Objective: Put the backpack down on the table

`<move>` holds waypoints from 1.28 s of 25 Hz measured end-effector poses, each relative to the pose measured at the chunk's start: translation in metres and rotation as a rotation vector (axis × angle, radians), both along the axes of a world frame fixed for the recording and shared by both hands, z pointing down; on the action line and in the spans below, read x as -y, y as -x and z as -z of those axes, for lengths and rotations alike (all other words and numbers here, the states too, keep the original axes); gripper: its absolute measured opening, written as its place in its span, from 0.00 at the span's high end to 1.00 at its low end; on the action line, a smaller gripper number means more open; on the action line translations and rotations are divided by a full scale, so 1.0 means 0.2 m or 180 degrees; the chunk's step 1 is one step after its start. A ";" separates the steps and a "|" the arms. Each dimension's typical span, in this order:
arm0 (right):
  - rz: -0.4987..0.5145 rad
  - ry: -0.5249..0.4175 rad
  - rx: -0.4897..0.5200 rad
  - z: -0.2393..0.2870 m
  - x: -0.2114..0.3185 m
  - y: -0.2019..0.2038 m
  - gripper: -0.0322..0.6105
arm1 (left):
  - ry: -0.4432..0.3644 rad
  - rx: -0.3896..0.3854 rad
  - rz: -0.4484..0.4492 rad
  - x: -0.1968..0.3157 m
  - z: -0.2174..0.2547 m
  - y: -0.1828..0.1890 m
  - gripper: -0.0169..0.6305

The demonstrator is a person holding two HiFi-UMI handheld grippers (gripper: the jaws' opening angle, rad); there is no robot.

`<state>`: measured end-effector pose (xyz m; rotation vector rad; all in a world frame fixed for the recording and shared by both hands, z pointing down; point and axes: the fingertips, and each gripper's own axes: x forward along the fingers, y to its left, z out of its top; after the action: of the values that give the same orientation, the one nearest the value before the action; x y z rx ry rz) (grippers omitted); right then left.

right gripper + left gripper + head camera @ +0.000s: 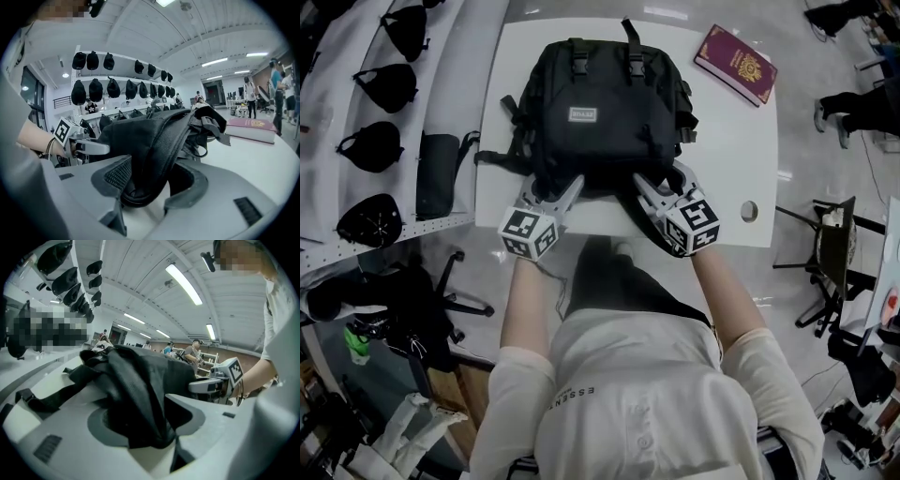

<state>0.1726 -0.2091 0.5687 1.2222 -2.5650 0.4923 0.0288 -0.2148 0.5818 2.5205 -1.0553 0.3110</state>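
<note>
The black backpack (pixel 595 122) lies flat on the white table (pixel 722 159), its front panel up. My left gripper (pixel 553 192) and my right gripper (pixel 661 187) sit at its near edge, side by side. In the left gripper view a fold of black backpack fabric (pixel 136 380) lies between the jaws of the left gripper (pixel 147 420), which stand wide with dark gaps beside the fabric. In the right gripper view a padded edge of the backpack (pixel 154 136) lies loosely between the spread jaws of the right gripper (pixel 150 180). Each gripper shows in the other's view.
A maroon passport (pixel 734 64) lies at the table's far right corner. A round cable hole (pixel 749 210) is near the right front edge. White shelves with black caps (pixel 384 84) and a black pouch (pixel 438 173) stand left. A chair (pixel 834 253) is right.
</note>
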 end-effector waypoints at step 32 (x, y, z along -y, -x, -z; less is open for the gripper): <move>-0.0641 -0.0966 -0.0083 0.86 -0.21 0.10 0.93 | -0.1031 0.0166 -0.0331 -0.22 0.84 0.04 0.97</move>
<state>0.1516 -0.1665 0.3970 1.5864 -2.5744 0.1235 0.0216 -0.1710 0.4146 2.8764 -1.0696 0.2528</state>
